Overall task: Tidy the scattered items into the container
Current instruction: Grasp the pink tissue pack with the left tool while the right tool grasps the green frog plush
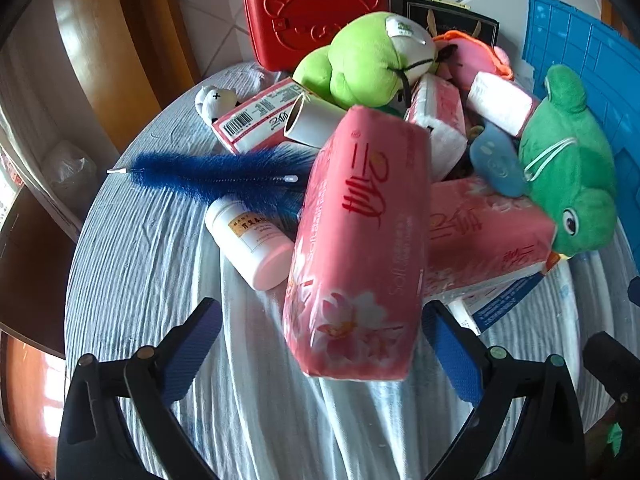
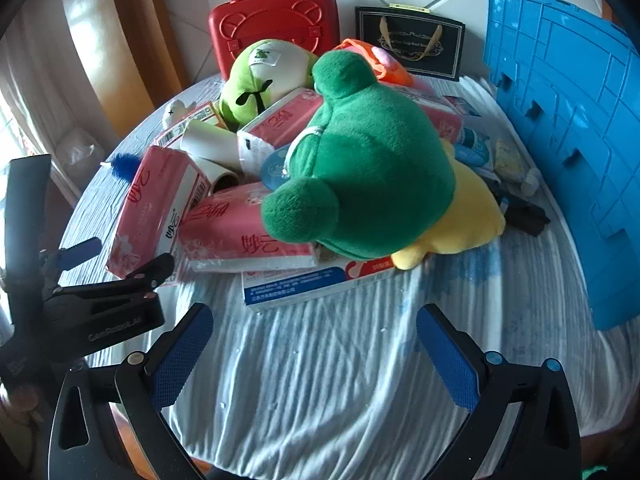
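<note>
A heap of items lies on a round table under a striped cloth point(image 1: 152, 264). My left gripper point(image 1: 320, 306) is open, with the near end of a pink tissue pack point(image 1: 356, 248) between its jaws; neither pad presses on it. The right wrist view shows that gripper point(image 2: 130, 251) at the same pack point(image 2: 156, 208). My right gripper point(image 2: 316, 310) is open over bare cloth, just short of a dark green frog plush point(image 2: 372, 168) lying on more tissue packs. A blue crate point(image 2: 560, 140) stands on its side at the right.
A white bottle point(image 1: 252, 240), a blue fuzzy brush point(image 1: 216, 176) and a white roll point(image 1: 312, 120) lie left of the pack. A lime plush point(image 1: 368, 60), a red case point(image 1: 316, 16) and a black gift bag point(image 2: 412, 40) sit at the back. The table's edge curves close on the left.
</note>
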Demonstrator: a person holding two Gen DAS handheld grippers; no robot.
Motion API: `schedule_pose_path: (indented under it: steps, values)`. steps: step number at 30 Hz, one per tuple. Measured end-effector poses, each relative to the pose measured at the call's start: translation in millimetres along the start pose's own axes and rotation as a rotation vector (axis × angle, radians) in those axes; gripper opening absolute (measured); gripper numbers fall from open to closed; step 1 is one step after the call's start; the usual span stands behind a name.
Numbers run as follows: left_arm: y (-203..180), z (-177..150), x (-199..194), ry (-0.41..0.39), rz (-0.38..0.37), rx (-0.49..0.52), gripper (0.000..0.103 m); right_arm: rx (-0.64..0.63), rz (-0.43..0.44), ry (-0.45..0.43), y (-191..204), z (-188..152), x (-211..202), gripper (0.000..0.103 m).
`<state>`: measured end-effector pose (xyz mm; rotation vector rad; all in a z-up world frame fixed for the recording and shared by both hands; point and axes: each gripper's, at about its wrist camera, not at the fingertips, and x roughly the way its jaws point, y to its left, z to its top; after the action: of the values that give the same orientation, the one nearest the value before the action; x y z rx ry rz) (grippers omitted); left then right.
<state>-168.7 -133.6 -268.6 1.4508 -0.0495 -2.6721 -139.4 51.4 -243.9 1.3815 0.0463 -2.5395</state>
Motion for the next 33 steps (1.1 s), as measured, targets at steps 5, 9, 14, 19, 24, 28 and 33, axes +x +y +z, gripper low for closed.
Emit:
schedule_pose_path:
  steps: [5,9,14,19,24,28,33]
  values:
    - [21,13,7,0.017,-0.079,0.004,0.059,0.014,-0.019,0.029,18,3,9,0.103]
    - [38,19,-6,0.011,-0.124,0.015,0.05,0.057,-0.033,0.049,32,9,14,0.103]
    - [52,19,-26,-0.012,-0.147,0.042,0.05,0.112,-0.06,0.002,39,18,11,0.102]
    - [38,30,-34,-0.036,-0.195,0.064,0.05,0.162,-0.159,-0.059,23,31,-7,0.1]
    - [7,52,-41,-0.086,-0.24,0.087,0.05,0.209,-0.2,-0.087,-2,47,-16,0.092]
    - [-10,67,-34,-0.111,-0.211,0.099,0.05,0.253,-0.184,-0.074,-18,53,-7,0.102]
    - [-22,79,-17,-0.11,-0.187,0.12,0.05,0.275,-0.199,-0.051,-27,64,19,0.102]
